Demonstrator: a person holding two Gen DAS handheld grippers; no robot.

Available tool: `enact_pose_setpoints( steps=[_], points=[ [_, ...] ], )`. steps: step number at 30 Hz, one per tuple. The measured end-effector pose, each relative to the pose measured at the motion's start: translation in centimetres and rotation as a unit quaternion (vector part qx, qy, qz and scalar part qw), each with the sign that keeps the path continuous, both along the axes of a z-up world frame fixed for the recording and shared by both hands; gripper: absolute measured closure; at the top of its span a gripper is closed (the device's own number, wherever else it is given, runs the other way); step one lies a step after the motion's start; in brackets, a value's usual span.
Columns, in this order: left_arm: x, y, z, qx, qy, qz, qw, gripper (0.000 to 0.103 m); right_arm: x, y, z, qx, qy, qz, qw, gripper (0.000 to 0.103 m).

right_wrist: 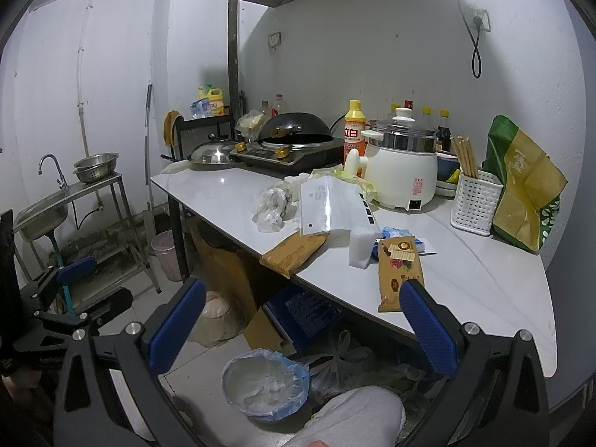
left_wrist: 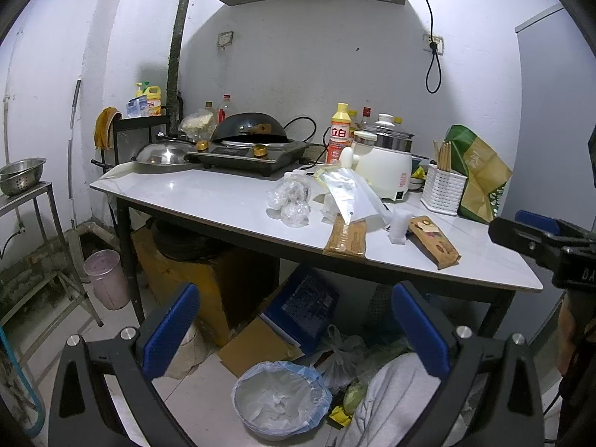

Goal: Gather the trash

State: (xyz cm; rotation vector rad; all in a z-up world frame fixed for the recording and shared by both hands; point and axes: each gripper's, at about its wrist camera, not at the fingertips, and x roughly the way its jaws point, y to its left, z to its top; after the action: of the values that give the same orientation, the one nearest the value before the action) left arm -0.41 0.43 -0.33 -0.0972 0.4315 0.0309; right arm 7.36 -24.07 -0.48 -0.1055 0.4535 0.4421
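Observation:
Trash lies on the white table [left_wrist: 208, 193]: crumpled clear plastic [left_wrist: 290, 201] [right_wrist: 270, 205], a clear flat bag [left_wrist: 350, 193] [right_wrist: 320, 205], two brown snack wrappers [left_wrist: 344, 240] [left_wrist: 434, 242] [right_wrist: 294, 253] [right_wrist: 400, 272] and a small white plastic box [left_wrist: 396, 225] [right_wrist: 361, 246]. On the floor under the table edge stands a bin with a blue liner [left_wrist: 281, 398] [right_wrist: 264, 383]. My left gripper [left_wrist: 296, 331] is open and empty, in the air in front of the table. My right gripper [right_wrist: 302, 327] is open too, its right finger near the pictured wrapper.
At the back stand a cooker with a wok [left_wrist: 249, 134], a white rice cooker [right_wrist: 402, 171], a chopstick basket [right_wrist: 476, 201] and a green-gold bag [right_wrist: 525, 193]. A steel sink [right_wrist: 44, 212] is at the left. Boxes [left_wrist: 208, 283] and bags crowd under the table. A grey-trousered knee [right_wrist: 354, 417] is beside the bin.

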Motion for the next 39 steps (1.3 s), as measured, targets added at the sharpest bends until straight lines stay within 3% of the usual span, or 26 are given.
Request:
enact_pose_setpoints(
  steps=[39],
  points=[
    [-0.06,0.25,0.18,-0.001,-0.001,-0.001,1.0000,0.000,0.19,0.16,0.05,-0.005,-0.004,0.004,1.000,0.000]
  ],
)
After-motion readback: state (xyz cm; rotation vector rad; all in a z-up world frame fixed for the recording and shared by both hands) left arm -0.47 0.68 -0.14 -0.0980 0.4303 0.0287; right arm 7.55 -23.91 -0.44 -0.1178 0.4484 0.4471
